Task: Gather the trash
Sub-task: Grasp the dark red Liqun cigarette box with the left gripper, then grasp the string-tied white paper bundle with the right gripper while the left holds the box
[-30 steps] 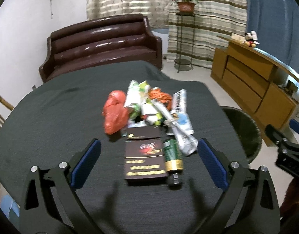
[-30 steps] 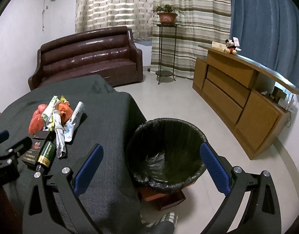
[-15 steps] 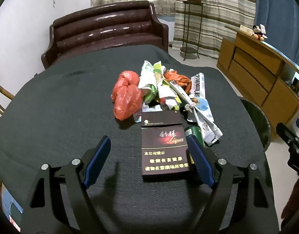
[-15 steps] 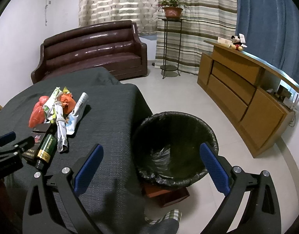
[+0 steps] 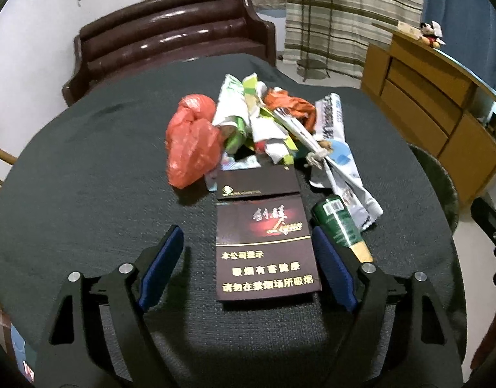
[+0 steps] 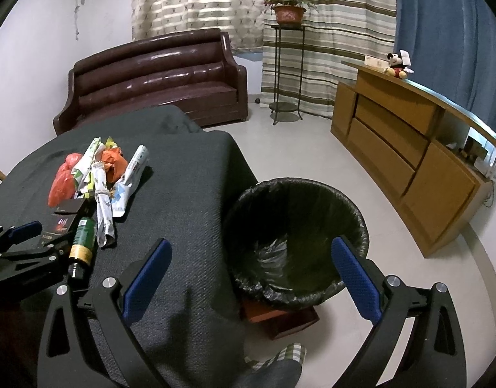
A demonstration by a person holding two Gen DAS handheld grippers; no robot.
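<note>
Our left gripper (image 5: pixel 248 265) is tilted down over the worktop (image 5: pixel 86 177), jaws closing around the dark cigarette carton (image 5: pixel 265 249). The carton sits between the blue pads; the right pad is at its edge, the left pad still shows a gap, so no grip yet. Green bottle (image 5: pixel 340 226) lies just right of the carton, partly behind the right finger. Beyond the carton we see the rest of the trash pile: a smaller dark box (image 5: pixel 257 183) touching its far end, red plastic bag (image 5: pixel 191 148) far left, crumpled wrappers (image 5: pixel 248 110) in the middle, white-blue packet (image 5: pixel 335 148) to the right.

Our right gripper (image 6: pixel 248 274) hovers with jaws wide open and nothing between them, above the worktop's right edge and the black-lined bin (image 6: pixel 296 239) on the floor. Brown sofa (image 6: pixel 157 74) sits far behind.
</note>
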